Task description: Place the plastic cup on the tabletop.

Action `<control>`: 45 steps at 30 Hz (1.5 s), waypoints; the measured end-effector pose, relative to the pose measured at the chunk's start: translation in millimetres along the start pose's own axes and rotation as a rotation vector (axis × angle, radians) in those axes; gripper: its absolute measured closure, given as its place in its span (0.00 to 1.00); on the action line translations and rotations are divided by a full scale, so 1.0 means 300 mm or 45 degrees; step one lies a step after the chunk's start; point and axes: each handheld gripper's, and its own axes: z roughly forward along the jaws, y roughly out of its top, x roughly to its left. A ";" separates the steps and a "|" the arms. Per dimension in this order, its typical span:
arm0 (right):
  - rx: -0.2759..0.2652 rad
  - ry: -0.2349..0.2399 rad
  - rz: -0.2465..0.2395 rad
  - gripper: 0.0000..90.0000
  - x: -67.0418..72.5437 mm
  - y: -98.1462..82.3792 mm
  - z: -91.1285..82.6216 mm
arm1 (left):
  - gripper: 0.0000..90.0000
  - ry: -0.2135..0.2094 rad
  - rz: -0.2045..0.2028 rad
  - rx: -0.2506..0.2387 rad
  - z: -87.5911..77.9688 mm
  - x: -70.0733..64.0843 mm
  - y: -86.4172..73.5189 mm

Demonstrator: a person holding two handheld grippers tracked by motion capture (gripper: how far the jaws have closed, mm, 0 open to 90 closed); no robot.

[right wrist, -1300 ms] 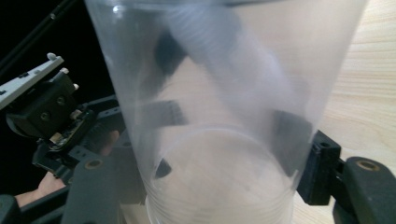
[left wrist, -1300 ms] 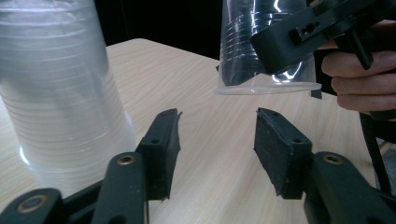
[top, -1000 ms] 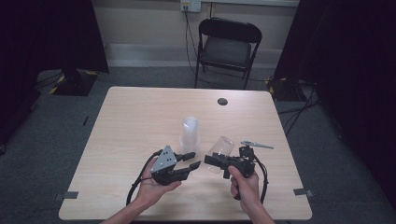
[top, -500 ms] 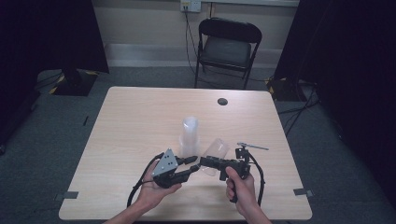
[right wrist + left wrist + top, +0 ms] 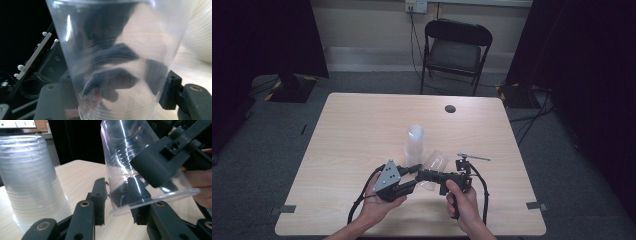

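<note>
Two hand-held grippers meet near the desk's point(image 5: 362, 130) near edge: the right hand-held gripper point(image 5: 424, 176) clamps a clear cup point(image 5: 435, 165); the left hand-held gripper point(image 5: 414, 175), jaws just widening slightly, straddles its rim without pressing.

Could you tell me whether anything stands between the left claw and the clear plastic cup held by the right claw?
Nothing visible does: the left claw already has its jaws astride the rim of the clear plastic cup, which the right claw grips.

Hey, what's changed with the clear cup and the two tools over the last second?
The right tool tipped its clear cup over toward the left tool, whose jaws have been closing around the cup's rim, one jaw inside. The cup stack and the metal piece stayed put.
</note>
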 end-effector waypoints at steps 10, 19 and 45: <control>0.035 0.030 0.034 0.38 0.013 -0.011 0.027 | 0.73 0.069 0.040 -0.047 0.006 -0.019 -0.007; 0.011 -0.026 0.008 0.31 -0.003 -0.013 0.019 | 0.87 0.082 0.000 -0.018 0.001 -0.001 -0.011; -0.062 -0.089 -0.090 0.18 -0.008 0.008 -0.026 | 0.94 0.067 -0.165 0.084 -0.025 0.065 -0.014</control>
